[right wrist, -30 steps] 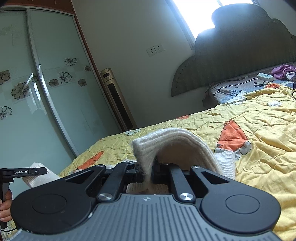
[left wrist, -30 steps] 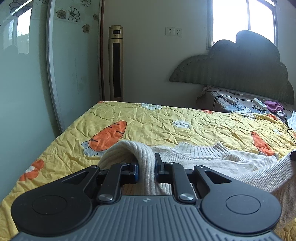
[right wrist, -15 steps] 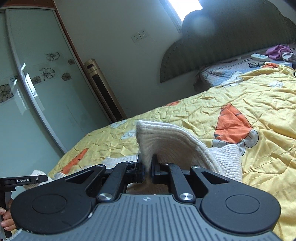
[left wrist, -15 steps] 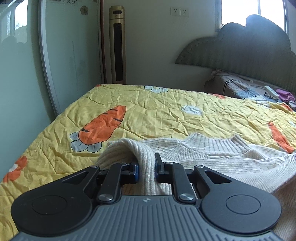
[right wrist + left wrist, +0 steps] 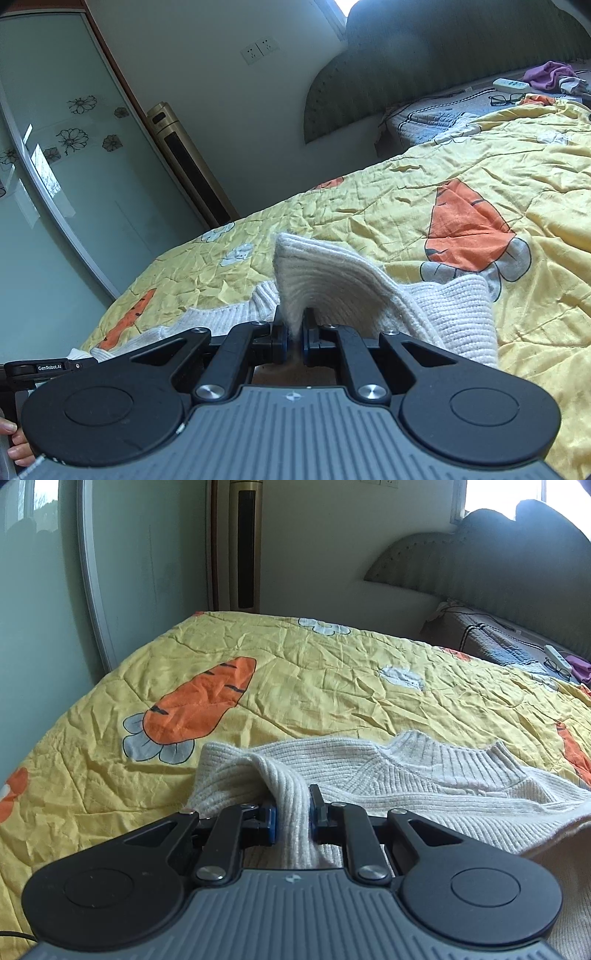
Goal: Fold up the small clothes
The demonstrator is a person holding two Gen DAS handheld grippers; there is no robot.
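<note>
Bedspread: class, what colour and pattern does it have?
Yellow bedspread printed with orange carrots, clearest in the left wrist view.

Home bedroom: quilted bed (image 5: 332, 686), padded headboard (image 5: 443, 55).

Open yellow quilt (image 5: 332, 686) ahead (glasses (image 5: 506, 99) lie by the headboard (image 5: 424, 70))

black claw (image 5: 293, 821) with blue pads, silver screws, ribbed grey housing.
</note>
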